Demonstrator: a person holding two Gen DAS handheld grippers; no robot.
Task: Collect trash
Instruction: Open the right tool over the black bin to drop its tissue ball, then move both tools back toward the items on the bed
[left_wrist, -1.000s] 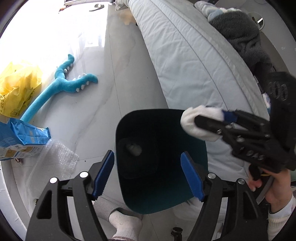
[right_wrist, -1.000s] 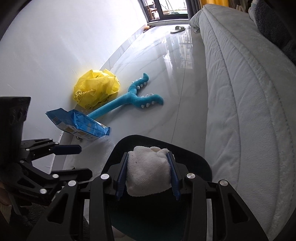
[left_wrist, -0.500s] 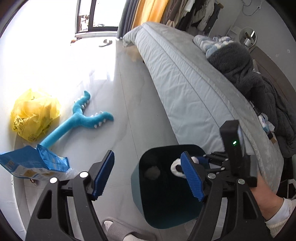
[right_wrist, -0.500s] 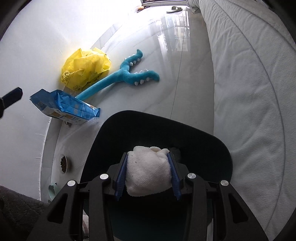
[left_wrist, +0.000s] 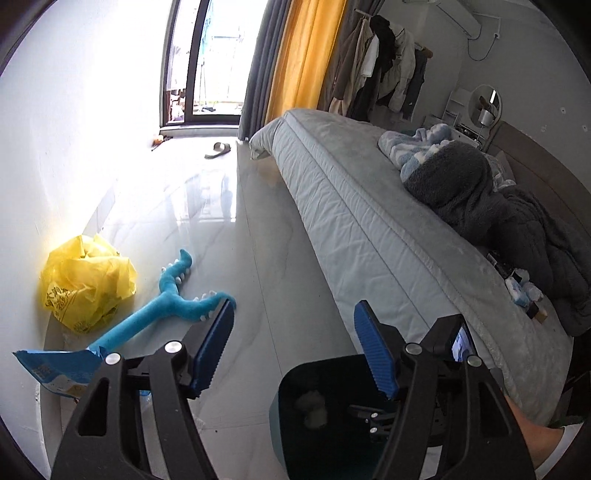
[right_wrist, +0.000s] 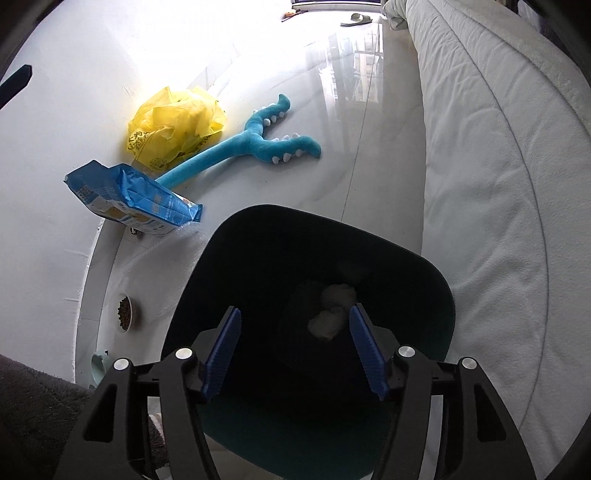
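Observation:
A dark teal bin (right_wrist: 437, 291) stands on the floor beside the bed. My right gripper (right_wrist: 295, 354) hangs over its mouth with the jaws opening and nothing between the pads. A white tissue wad (right_wrist: 325, 325) lies at the bottom of the bin next to another pale wad (right_wrist: 340, 295). My left gripper (left_wrist: 295, 350) is higher up and aimed across the floor; its jaws are closing a little with nothing between them. In the left wrist view the bin (left_wrist: 291, 380) sits low in the middle with a wad (left_wrist: 312, 406) inside.
A crumpled yellow plastic bag (right_wrist: 173, 122), a blue packet (right_wrist: 136, 199) and a blue plush toy (right_wrist: 258, 144) lie by the white wall. A bowl of pet food (right_wrist: 123, 312) sits near the bin. The bed (left_wrist: 369, 240) runs along the right; a slipper (left_wrist: 218, 149) lies near the window.
My right gripper's jaws have spread and the white wad it held has dropped into the bin. My left gripper has risen and tilted up, so more of the room shows.

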